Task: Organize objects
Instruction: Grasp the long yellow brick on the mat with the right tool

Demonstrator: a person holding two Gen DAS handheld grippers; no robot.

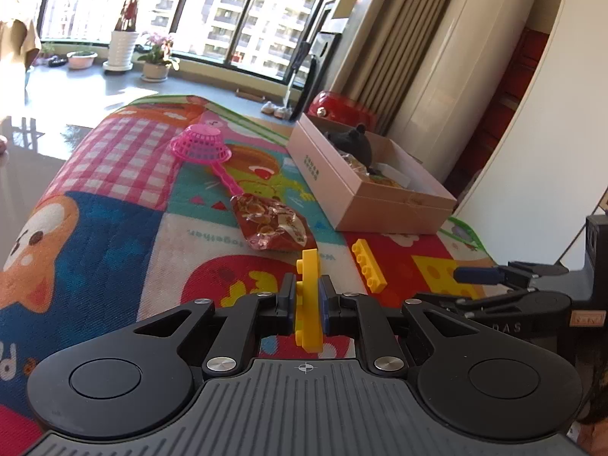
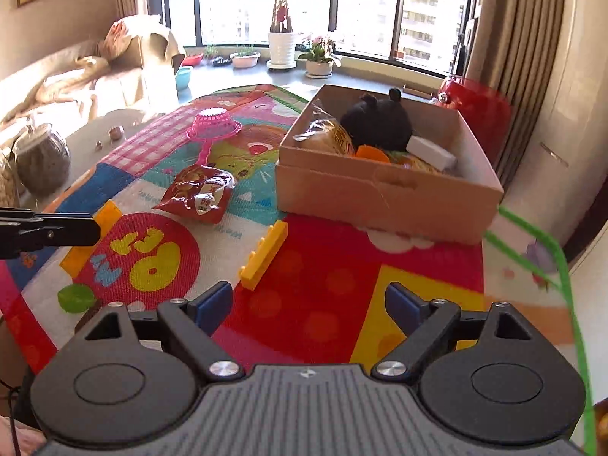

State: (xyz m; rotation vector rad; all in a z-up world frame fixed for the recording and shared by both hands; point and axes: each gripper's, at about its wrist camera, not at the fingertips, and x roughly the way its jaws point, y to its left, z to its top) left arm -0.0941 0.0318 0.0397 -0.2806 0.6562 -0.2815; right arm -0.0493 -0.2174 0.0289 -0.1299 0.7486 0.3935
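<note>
Yellow plate (image 1: 308, 300) was pinched upright in left claw (image 1: 307, 296); right claw (image 2: 307, 306) was spread, nothing btwn; yellow brick (image 2: 264, 256) lay on mat (image 2: 334, 285) near box (image 2: 383, 193).

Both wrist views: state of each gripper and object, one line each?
left gripper: shut on yellow plate, held on edge
right gripper: open, empty
yellow brick: loose on mat
snack packet: lying on mat
pink strainer: upside down on mat
cardboard box: open, partly filled
black plush: inside box
</note>
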